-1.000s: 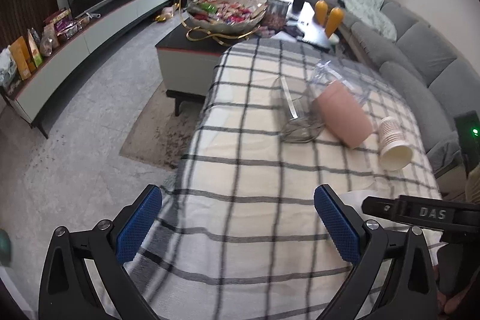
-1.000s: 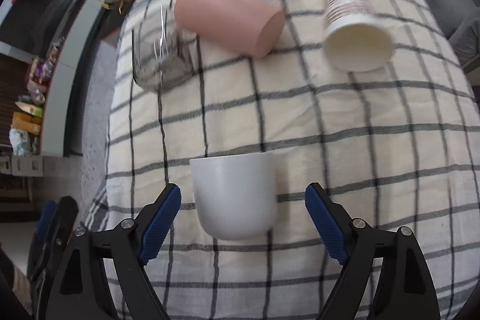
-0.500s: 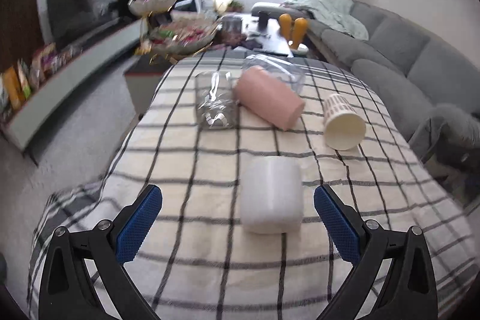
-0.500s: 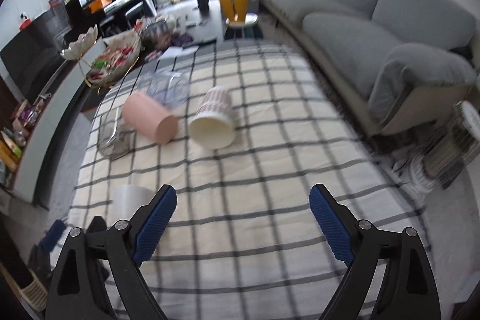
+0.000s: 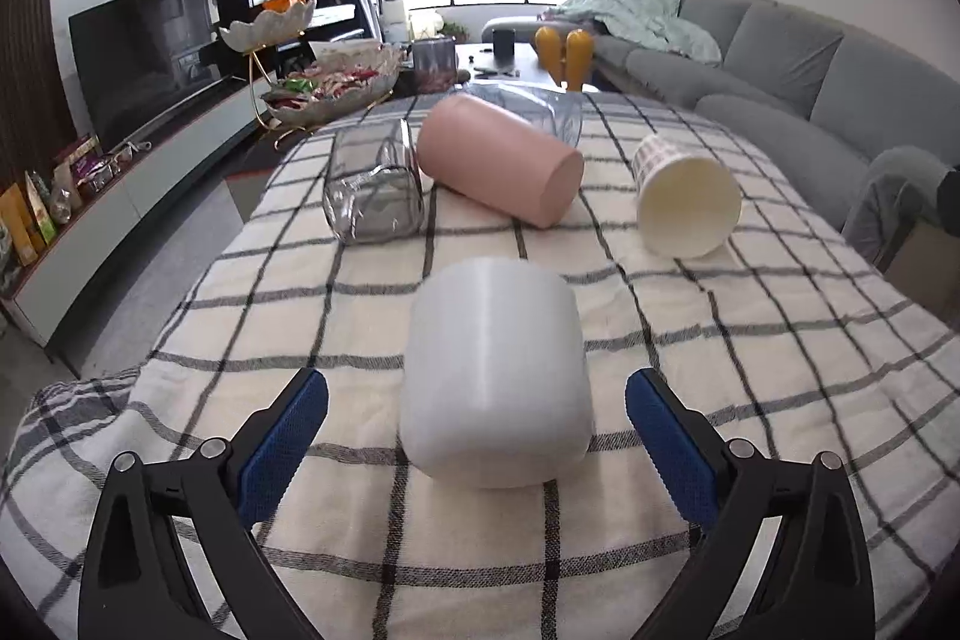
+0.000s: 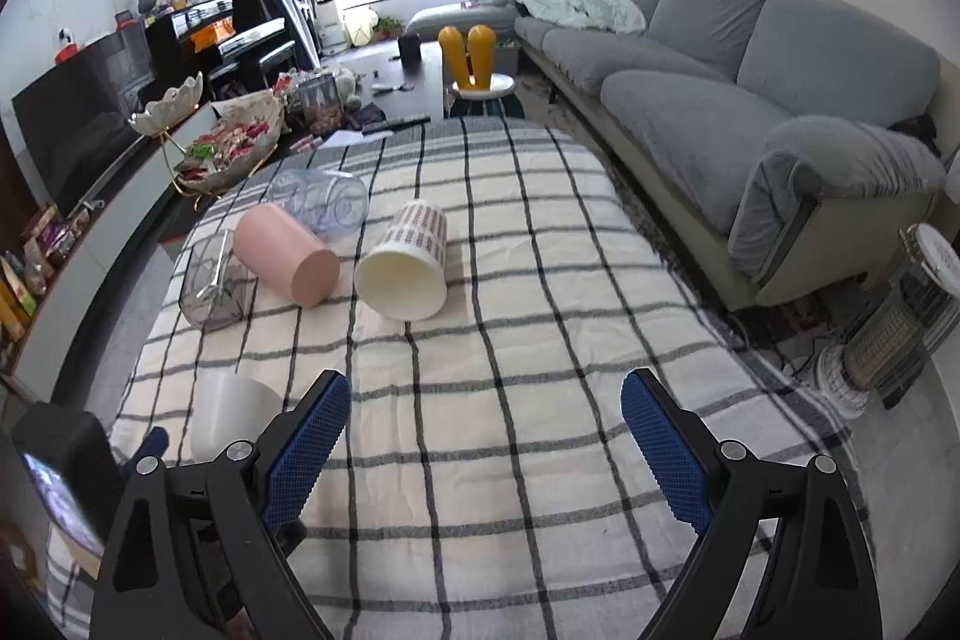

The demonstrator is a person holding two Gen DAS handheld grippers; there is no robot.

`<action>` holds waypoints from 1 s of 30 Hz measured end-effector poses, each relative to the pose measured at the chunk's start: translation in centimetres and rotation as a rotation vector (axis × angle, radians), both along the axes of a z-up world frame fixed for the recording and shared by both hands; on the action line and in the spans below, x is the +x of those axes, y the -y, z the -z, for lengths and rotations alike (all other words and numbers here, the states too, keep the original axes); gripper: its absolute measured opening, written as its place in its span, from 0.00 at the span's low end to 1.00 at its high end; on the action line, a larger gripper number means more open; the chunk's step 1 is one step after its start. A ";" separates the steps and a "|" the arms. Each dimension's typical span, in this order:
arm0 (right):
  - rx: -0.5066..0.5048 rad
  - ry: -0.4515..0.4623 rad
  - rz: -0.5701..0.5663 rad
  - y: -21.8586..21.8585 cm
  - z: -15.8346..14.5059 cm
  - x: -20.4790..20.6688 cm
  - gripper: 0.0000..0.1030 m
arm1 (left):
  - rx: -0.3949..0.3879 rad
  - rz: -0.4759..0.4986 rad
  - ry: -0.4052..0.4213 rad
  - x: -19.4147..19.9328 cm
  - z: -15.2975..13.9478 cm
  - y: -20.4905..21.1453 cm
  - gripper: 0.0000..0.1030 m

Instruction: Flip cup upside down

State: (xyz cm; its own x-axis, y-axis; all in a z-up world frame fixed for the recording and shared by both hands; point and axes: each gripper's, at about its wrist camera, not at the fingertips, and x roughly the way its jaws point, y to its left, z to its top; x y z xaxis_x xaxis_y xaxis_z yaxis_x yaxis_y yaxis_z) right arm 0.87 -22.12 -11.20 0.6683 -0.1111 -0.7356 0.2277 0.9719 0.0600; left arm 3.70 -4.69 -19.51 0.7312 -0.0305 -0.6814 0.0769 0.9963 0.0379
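Fingers (image 5: 282, 436) of your left gripper (image 5: 477, 436) were spread around the white cup (image 5: 495, 379), untouched on the near cloth (image 5: 750, 340); closing off-centre risked rolling it rightward away.

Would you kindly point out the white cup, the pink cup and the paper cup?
white cup (image 5: 495, 370), left wrist view, on its side wall.
pink cup (image 5: 486, 154), left wrist view, on its side wall.
paper cup (image 6: 401, 287), right wrist view, inside its mouth.
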 end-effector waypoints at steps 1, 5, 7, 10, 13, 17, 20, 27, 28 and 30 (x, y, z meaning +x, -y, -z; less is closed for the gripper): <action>0.003 -0.006 0.003 0.1 0.2 0.1 0.89 | 0.000 0.001 -0.002 0.0 0.1 0.1 0.96; 0.015 -0.019 0.011 0.4 0.5 0.3 0.89 | 0.016 -0.002 -0.013 0.4 0.8 0.5 0.89; 0.019 -0.028 0.010 0.3 0.7 0.3 0.89 | 0.013 -0.002 -0.026 0.6 1.0 0.5 0.83; 0.019 -0.038 0.006 0.1 1.0 0.5 0.89 | 0.000 -0.008 -0.051 0.8 1.5 0.2 0.70; 0.018 -0.044 0.003 0.0 1.1 0.6 0.89 | -0.004 -0.009 -0.050 0.7 1.4 0.1 0.65; 0.020 -0.043 0.003 -0.1 1.0 0.6 0.89 | -0.022 -0.011 -0.062 0.7 1.3 -0.1 0.65; 0.021 -0.036 0.002 -0.1 0.8 0.5 0.89 | -0.019 -0.004 -0.085 0.7 1.1 -0.2 0.65; 0.053 -0.037 0.009 -0.2 -0.8 0.8 0.89 | 0.017 0.045 -0.262 2.1 -0.4 -1.0 0.65; 0.054 -0.035 0.011 -0.3 -1.2 0.8 0.89 | 0.011 0.053 -0.313 2.7 -0.9 -1.4 0.65; 0.079 -0.034 0.013 -0.4 -2.1 1.1 0.89 | 0.034 0.068 -0.379 3.4 -1.7 -1.5 0.65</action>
